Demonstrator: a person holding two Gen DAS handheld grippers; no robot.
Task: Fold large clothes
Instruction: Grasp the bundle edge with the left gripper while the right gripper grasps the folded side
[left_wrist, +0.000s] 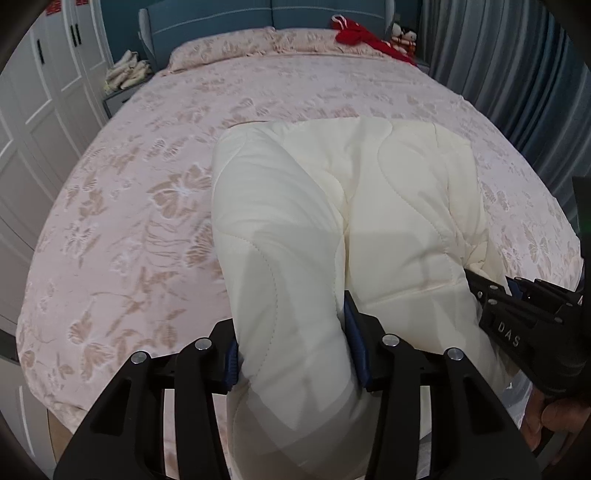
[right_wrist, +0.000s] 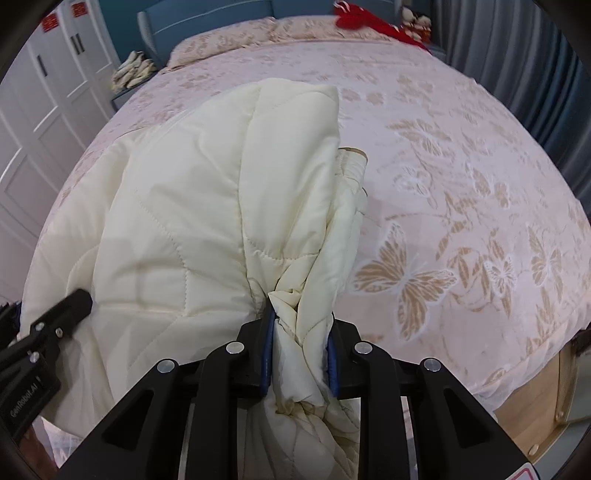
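I have a cream quilted coat (left_wrist: 332, 206) pinched at two places along its near end, and it lies over the near edge of the bed (left_wrist: 122, 236), closer to the bed's right side than its left, with the far part of the garment resting on the pink butterfly bedspread. My left gripper (left_wrist: 291, 347) has its jaws clamped on a thick padded roll of the coat; the blue pads press into the fabric on both sides. My right gripper (right_wrist: 301, 350) has its jaws closed tighter on a bunched, twisted wad of the same coat, near what looks like a cuff or hem.

I judge this to be the start of a fold: both holds are made and the near end is raised off the bed, while the rest is rumpled and doubled on itself. The next move, as I see it, calls for drawing the two holds apart to take out the slack, then carrying the near end toward the headboard (left_wrist: 266, 14) and laying it flat over the far part. The padding is bulky and slippery-looking, so an uneven pull could let it slide sideways.
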